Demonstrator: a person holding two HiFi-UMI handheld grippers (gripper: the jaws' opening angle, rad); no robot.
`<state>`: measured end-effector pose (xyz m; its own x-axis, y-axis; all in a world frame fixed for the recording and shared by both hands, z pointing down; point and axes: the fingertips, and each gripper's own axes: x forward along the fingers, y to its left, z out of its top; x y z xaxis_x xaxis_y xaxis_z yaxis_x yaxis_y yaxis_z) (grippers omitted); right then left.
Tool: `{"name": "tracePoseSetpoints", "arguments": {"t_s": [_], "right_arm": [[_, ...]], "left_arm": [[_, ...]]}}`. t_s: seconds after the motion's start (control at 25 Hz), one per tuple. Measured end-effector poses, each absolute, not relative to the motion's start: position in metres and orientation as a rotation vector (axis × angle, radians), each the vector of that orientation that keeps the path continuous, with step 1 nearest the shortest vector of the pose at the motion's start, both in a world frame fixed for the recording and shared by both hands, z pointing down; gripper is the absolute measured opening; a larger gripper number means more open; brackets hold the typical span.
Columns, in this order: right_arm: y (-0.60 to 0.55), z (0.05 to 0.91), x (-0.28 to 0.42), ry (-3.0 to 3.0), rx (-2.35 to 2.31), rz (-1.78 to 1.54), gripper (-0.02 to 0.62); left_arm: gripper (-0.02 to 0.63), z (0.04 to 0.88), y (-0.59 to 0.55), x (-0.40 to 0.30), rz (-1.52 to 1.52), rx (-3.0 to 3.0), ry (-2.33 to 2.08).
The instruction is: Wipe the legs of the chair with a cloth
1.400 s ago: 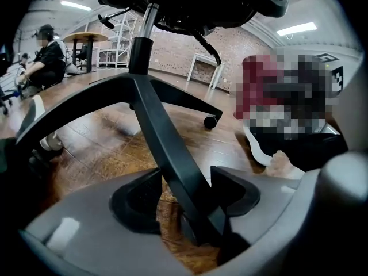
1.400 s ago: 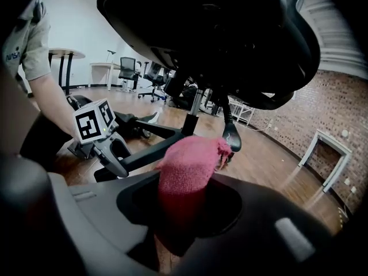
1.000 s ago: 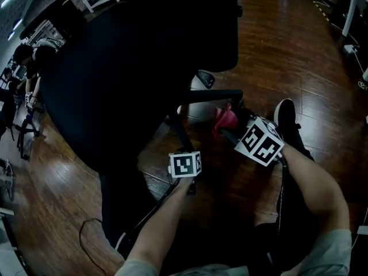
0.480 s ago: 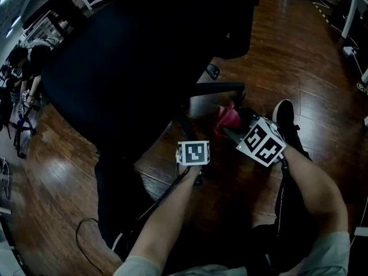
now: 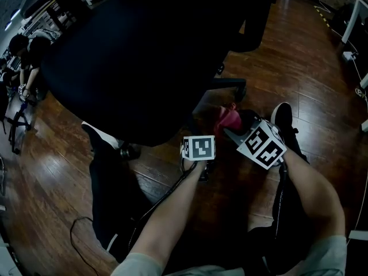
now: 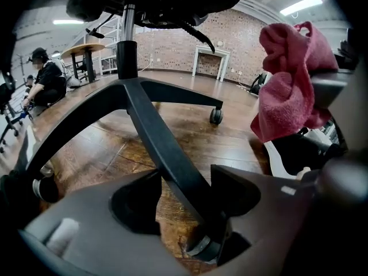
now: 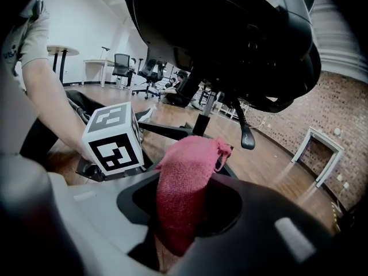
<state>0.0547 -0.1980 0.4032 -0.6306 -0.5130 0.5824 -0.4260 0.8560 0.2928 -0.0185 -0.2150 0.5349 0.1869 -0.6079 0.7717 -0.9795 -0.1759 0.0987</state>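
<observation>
A black office chair [image 5: 144, 56] fills the upper head view, with its star base below it. In the left gripper view one black chair leg [image 6: 155, 131] runs down between the jaws of my left gripper [image 6: 190, 197]. The jaws are shut on the leg just above its caster. My right gripper [image 7: 181, 211] is shut on a pink cloth [image 7: 187, 183], which sticks up out of the jaws. In the head view the cloth [image 5: 228, 118] hangs just right of the left gripper [image 5: 198, 134] and just short of another leg [image 5: 227, 83].
My shoe [image 5: 283, 117] rests on the wooden floor beside the right gripper, and my other leg [image 5: 112, 177] lies to the left. People sit at the far left [image 5: 26, 56]. White furniture legs [image 5: 351, 10] stand at the top right. A cable [image 5: 80, 234] lies on the floor.
My left gripper has moved right, toward the right gripper, with the leg in its jaws. The chair has swung with it, uncovering floor at the left. The right gripper and cloth stayed put.
</observation>
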Motion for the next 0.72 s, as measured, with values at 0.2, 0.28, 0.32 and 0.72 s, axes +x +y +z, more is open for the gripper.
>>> {"name": "tracePoseSetpoints", "arguments": {"t_s": [0.2, 0.28, 0.32, 0.72], "right_arm": [[-0.201, 0.404, 0.059, -2.331, 0.694, -0.165, 0.121], [-0.201, 0.403, 0.060, -2.328, 0.692, -0.166, 0.121], [-0.200, 0.403, 0.059, -2.328, 0.690, -0.165, 0.121], [-0.199, 0.398, 0.051, -2.340, 0.685, -0.170, 0.121]], "left_arm": [[0.280, 0.536, -0.214, -0.022, 0.750, 1.893, -1.465], [0.284, 0.540, -0.209, -0.020, 0.738, 1.891, -1.432], [0.284, 0.540, -0.207, -0.020, 0.736, 1.890, -1.423], [0.281, 0.536, -0.200, -0.022, 0.663, 1.933, -1.383]]}}
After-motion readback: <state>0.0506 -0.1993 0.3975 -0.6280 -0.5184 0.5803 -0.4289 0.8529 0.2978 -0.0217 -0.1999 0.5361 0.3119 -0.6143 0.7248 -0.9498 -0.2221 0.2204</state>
